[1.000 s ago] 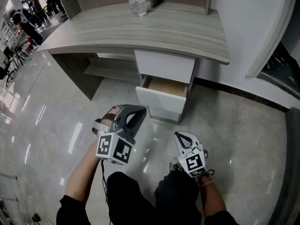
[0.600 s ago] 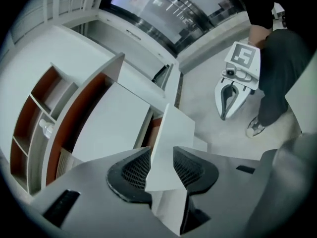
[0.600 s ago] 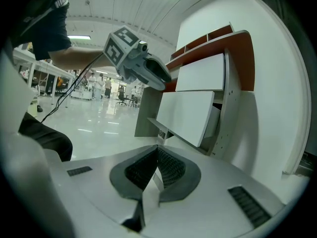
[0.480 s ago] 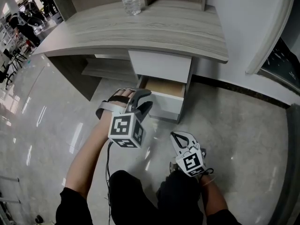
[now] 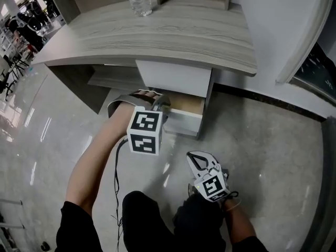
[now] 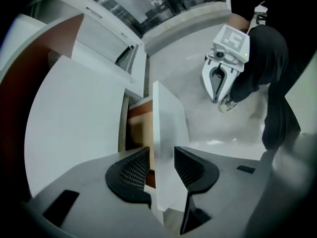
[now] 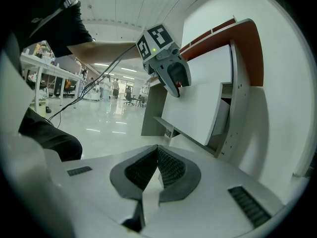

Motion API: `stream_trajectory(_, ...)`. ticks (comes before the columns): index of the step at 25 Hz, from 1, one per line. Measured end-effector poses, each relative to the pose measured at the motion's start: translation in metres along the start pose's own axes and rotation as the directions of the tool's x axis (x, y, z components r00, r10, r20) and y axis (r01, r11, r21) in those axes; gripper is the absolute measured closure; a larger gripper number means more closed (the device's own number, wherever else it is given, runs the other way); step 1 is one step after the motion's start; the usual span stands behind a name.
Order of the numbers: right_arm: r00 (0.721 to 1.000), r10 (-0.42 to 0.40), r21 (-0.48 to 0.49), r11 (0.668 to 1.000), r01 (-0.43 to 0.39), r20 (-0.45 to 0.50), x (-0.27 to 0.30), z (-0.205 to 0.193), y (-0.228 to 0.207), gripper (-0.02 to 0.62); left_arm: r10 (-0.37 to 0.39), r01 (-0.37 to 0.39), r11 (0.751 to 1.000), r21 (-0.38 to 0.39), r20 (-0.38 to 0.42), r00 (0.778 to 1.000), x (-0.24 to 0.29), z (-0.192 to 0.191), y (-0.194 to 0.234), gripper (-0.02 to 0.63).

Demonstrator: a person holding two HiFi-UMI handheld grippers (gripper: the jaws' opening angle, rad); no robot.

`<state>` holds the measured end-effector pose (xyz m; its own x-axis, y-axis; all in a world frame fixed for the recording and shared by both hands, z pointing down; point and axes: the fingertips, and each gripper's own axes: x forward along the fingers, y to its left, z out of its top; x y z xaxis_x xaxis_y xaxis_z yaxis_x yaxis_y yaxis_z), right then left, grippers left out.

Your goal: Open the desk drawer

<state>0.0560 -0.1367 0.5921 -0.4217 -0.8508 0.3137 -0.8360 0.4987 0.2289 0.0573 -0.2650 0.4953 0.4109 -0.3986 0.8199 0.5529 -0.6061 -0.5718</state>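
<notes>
Under the right end of the desk top [image 5: 178, 33], the lower drawer [image 5: 182, 123] stands part way out, its wooden inside showing behind the white front panel. The upper drawer [image 5: 174, 77] directly above it is flush and closed. The left gripper [image 5: 160, 104] points down at the near face of the lower drawer. Its fingers have just been opening and now stand spread, one on either side of the front panel's top edge, with a gap visible at the inner pad. The right gripper [image 5: 195, 159] is held low over the glossy floor [image 5: 268, 140], near and to the right, well apart from the drawer, its fingers pressed together on nothing. A clear bottle [image 5: 139, 0] stands upright at the desk's far edge.
</notes>
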Motion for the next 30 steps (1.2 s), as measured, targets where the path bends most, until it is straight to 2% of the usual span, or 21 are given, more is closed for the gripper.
stream_trajectory(3, 1.000, 0.008, 0.006, 1.000, -0.008, 0.003, 0.003, -0.002, 0.000, 0.590, 0.002, -0.002, 1.000, 0.028, -0.010, 1.000, 0.003, 0.003, -0.003, 0.468)
stream_trajectory(24, 1.000, 0.013, 0.031, 0.999, -0.013, 0.019, 0.008, -0.006, 0.011, 0.590, 0.051, -0.051, 0.999, -0.017, -0.005, 0.999, 0.016, 0.007, -0.039, 0.519)
stream_trajectory(30, 1.000, 0.022, -0.007, 1.000, -0.022, -0.003, 0.009, -0.008, 0.014, 0.589, 0.048, -0.048, 0.998, -0.029, 0.008, 0.999, 0.018, 0.009, -0.050, 0.529)
